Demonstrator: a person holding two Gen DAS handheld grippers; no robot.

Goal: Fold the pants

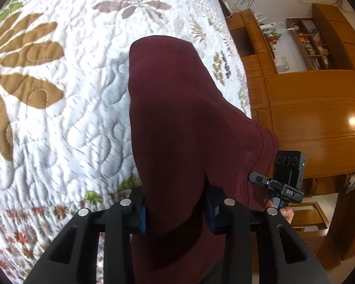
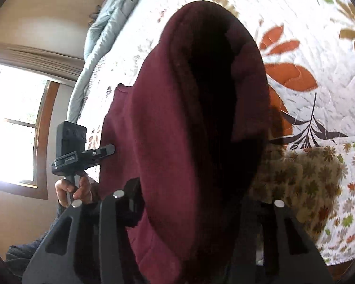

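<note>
Dark maroon pants (image 1: 177, 118) hang in a bunched fold above a floral quilt on a bed. In the left wrist view my left gripper (image 1: 175, 210) is shut on the fabric, with its blue pads (image 1: 142, 215) pressed into the cloth from both sides. The right gripper (image 1: 256, 177) shows at the right edge of the pants, held by a hand. In the right wrist view the pants (image 2: 177, 130) fill the middle, and my right gripper (image 2: 194, 213) is shut on a thick bunch of them. The left gripper (image 2: 110, 149) meets the cloth's left edge there.
The quilt (image 1: 59, 118) spreads left and ahead under the pants. Wooden cabinets and shelves (image 1: 307, 90) stand beyond the bed's right edge. In the right wrist view a pale blue blanket (image 2: 94, 47) lies along the bed's far side, near a window (image 2: 11, 123).
</note>
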